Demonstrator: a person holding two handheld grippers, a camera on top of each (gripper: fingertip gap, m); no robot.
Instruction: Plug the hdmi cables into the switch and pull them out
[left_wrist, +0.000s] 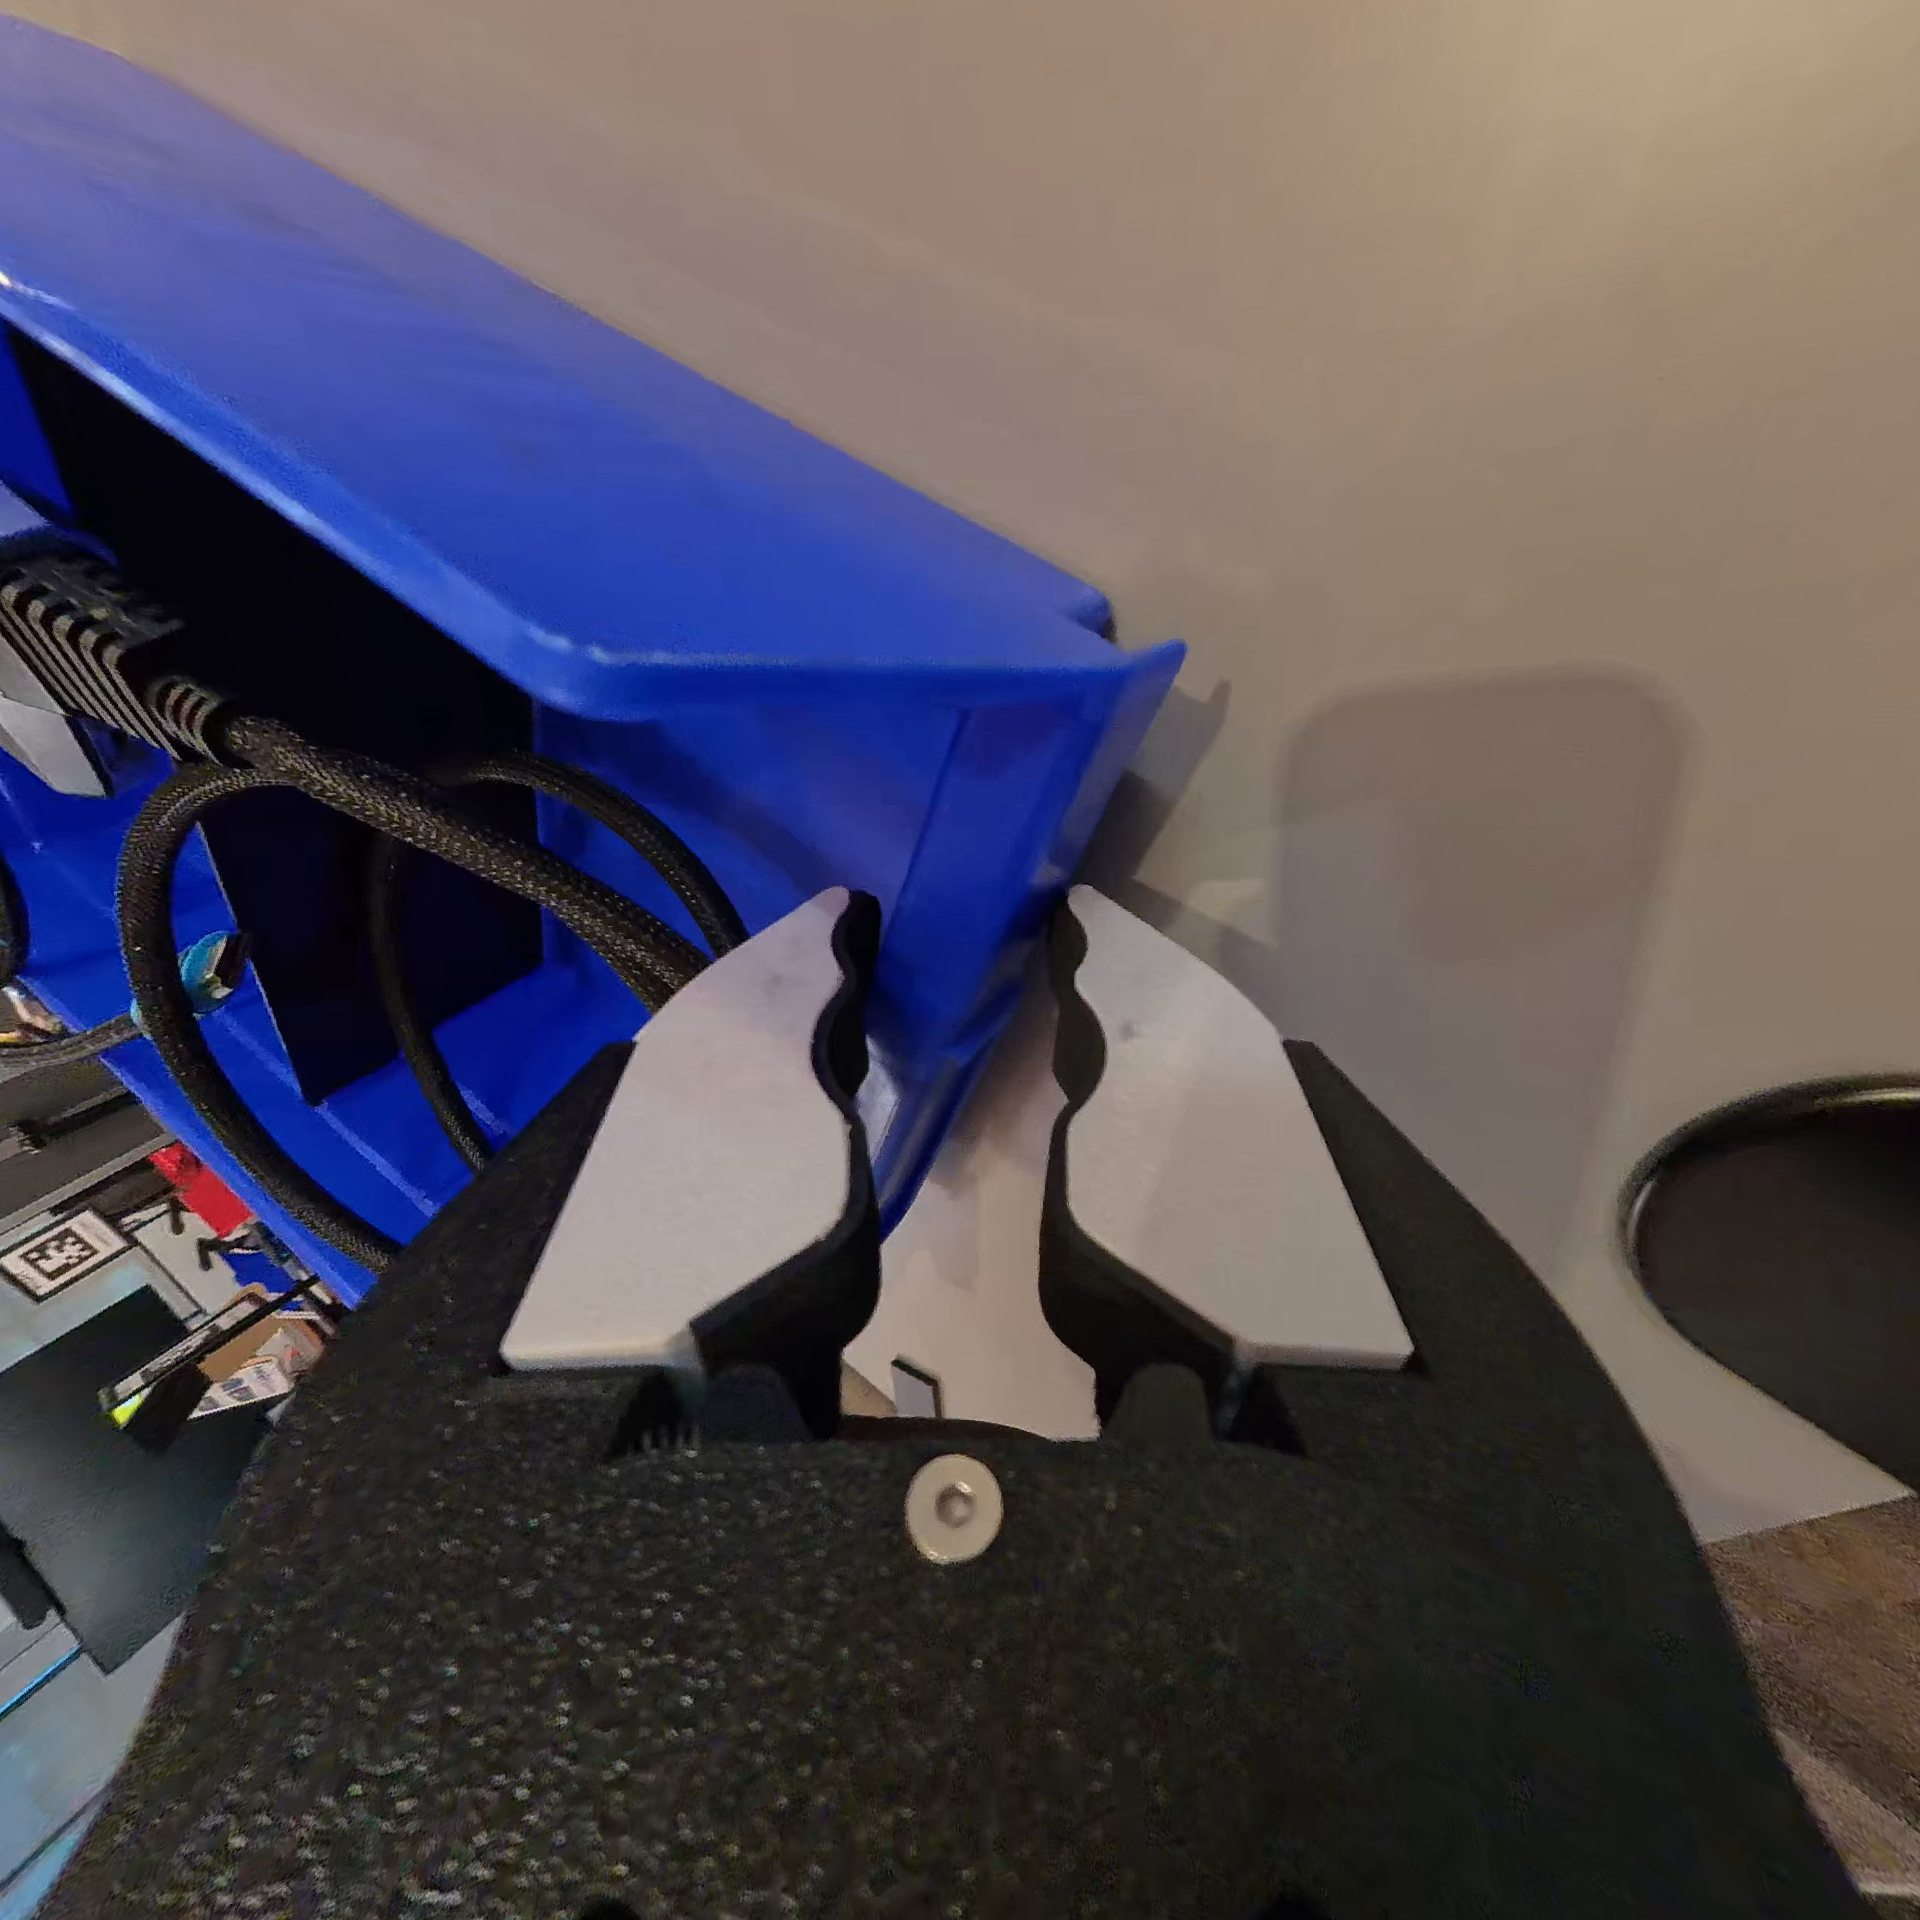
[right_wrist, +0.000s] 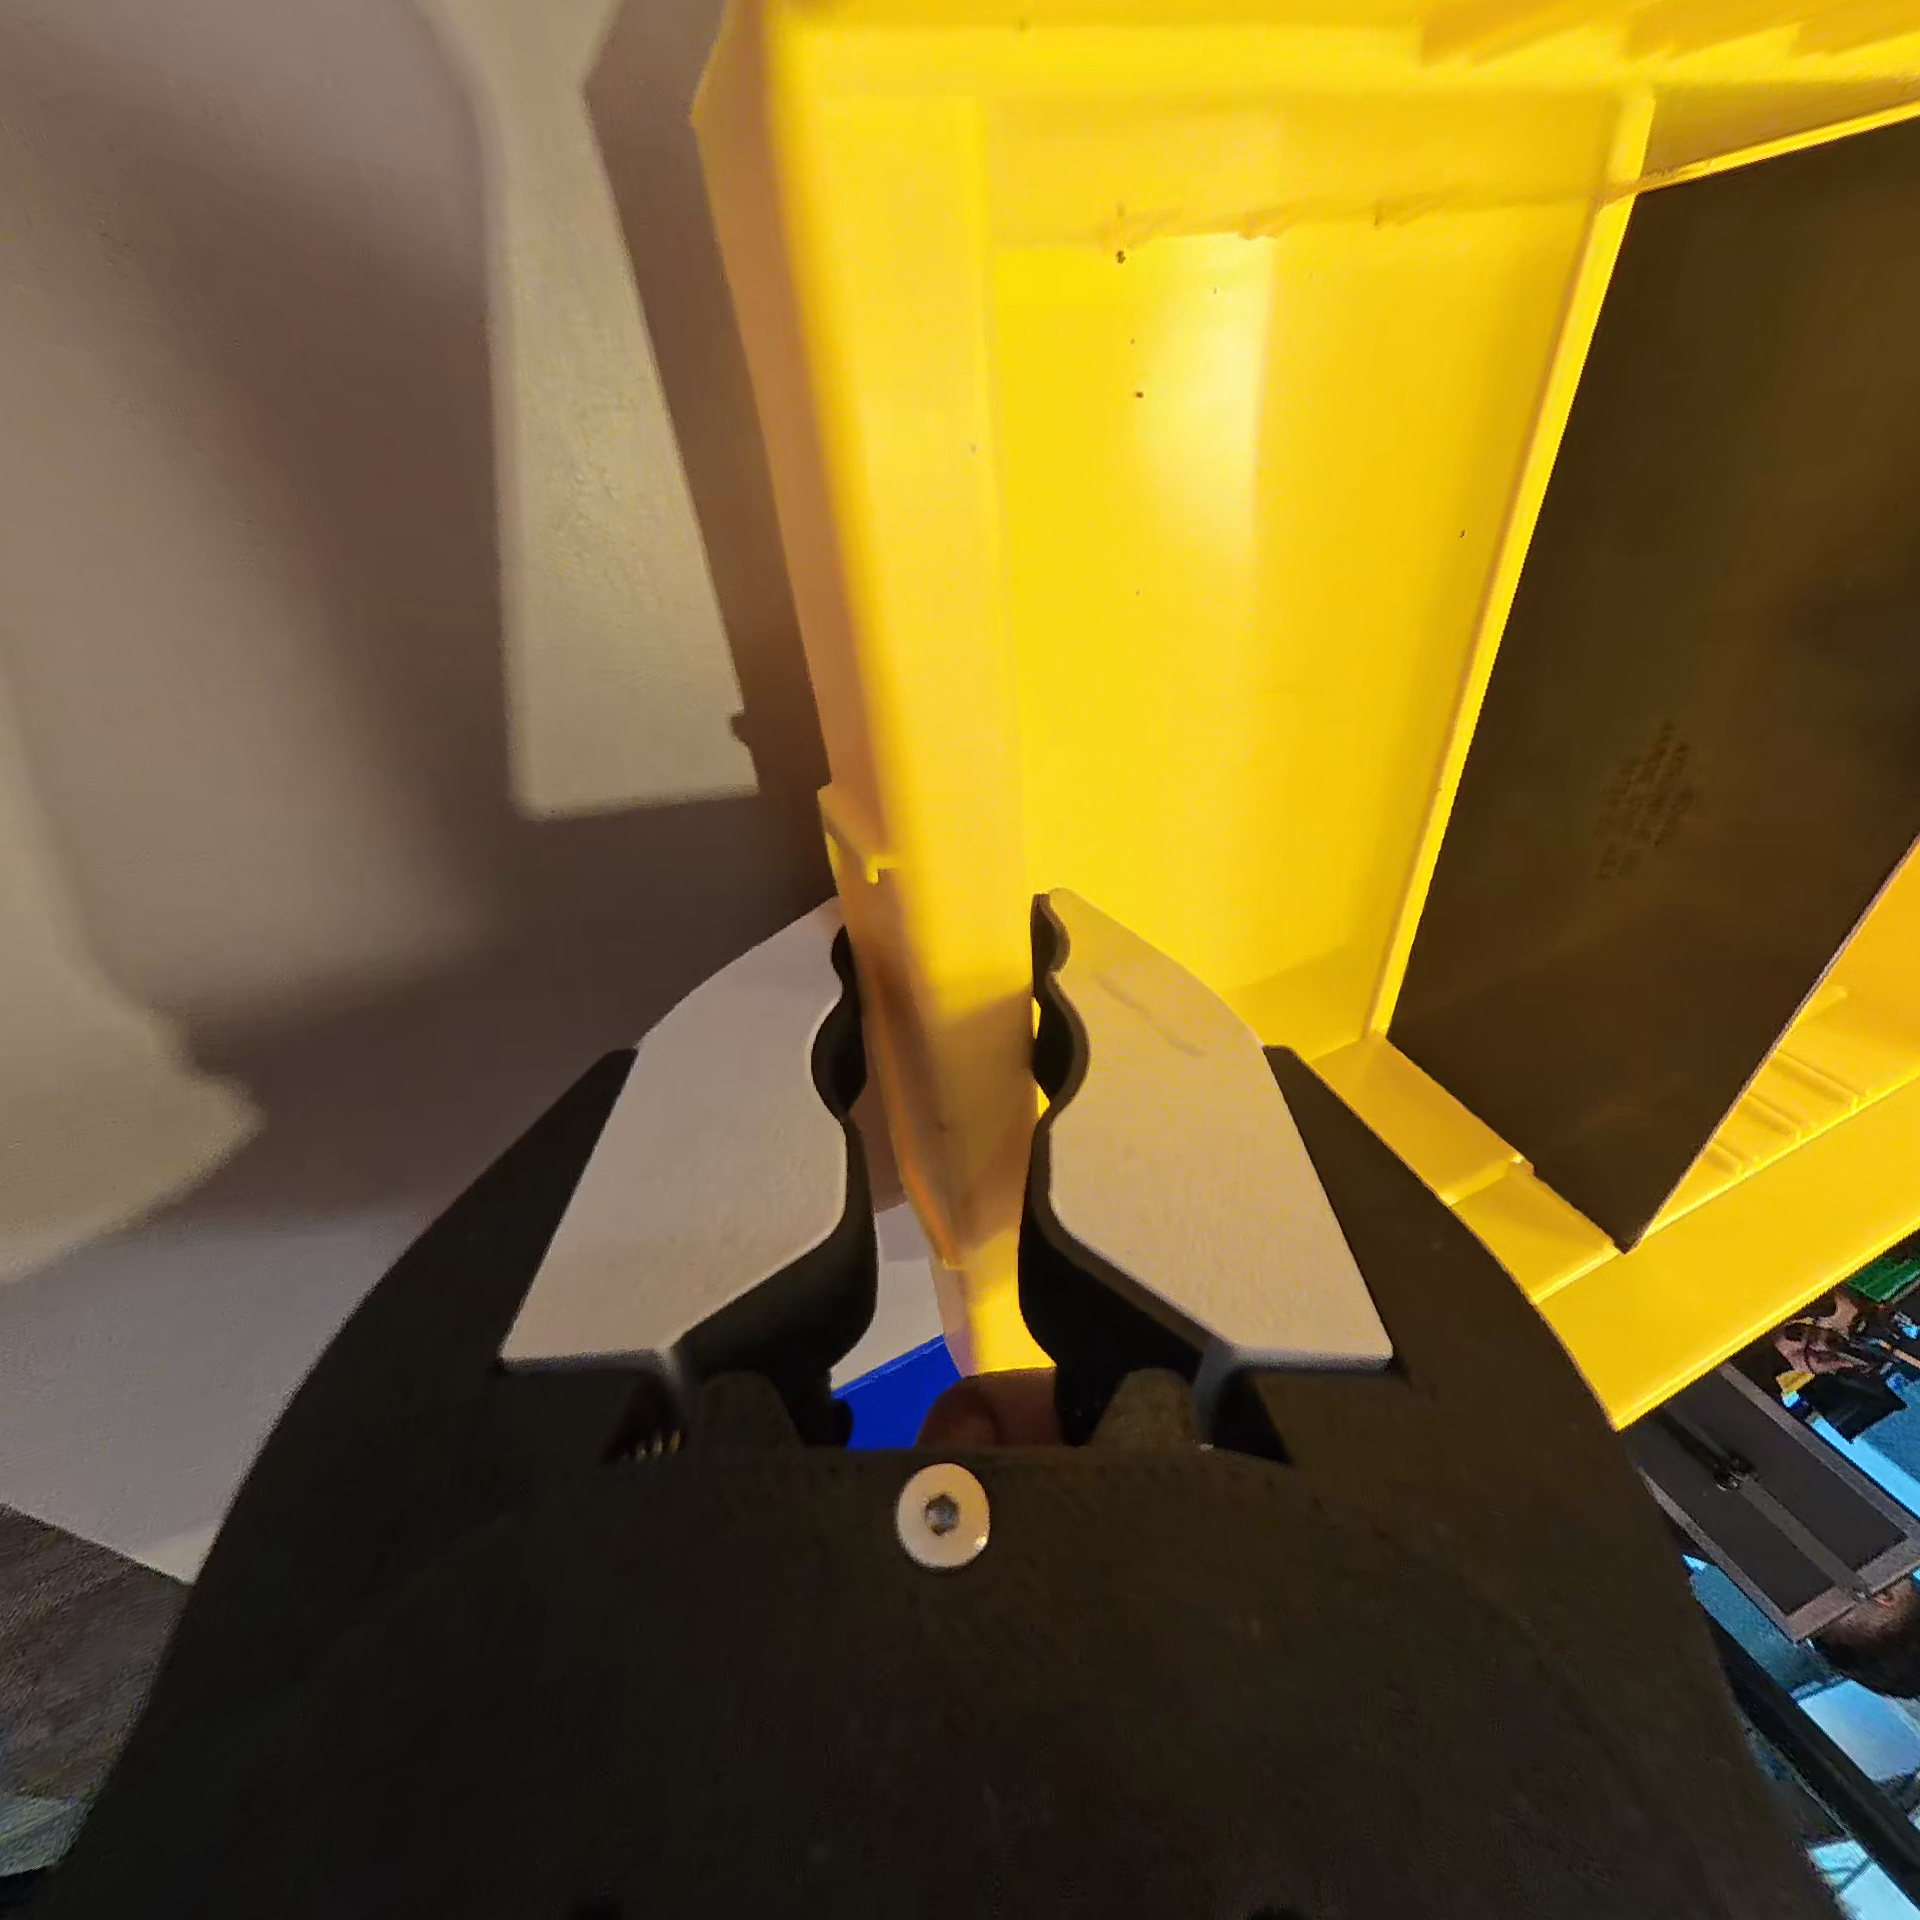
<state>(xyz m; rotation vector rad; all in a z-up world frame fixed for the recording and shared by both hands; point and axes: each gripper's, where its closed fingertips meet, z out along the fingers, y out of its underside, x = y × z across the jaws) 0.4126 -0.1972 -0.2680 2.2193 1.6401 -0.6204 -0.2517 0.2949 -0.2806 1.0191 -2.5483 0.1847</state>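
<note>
My left gripper (left_wrist: 961, 935) pinches the blue bin (left_wrist: 623, 540) wall, my right gripper (right_wrist: 940, 940) the yellow bin (right_wrist: 1143, 520) wall; I should keep both level so the cables (left_wrist: 436, 790) stay inside.

Your blue bin (left_wrist: 520, 499) runs off the left edge, hiding where the braided cable's (left_wrist: 416, 800) plug (left_wrist: 83, 634) ends; yellow bin (right_wrist: 1195, 520) is cropped above.

Black braided hdmi cable (left_wrist: 416, 800) looped in blue bin (left_wrist: 520, 499), unplugged.

One blue bin (left_wrist: 499, 499); one yellow bin (right_wrist: 1195, 571); two black braided cables (left_wrist: 436, 800); one round dark opening (left_wrist: 1787, 1247) in the desk (left_wrist: 1351, 364).
</note>
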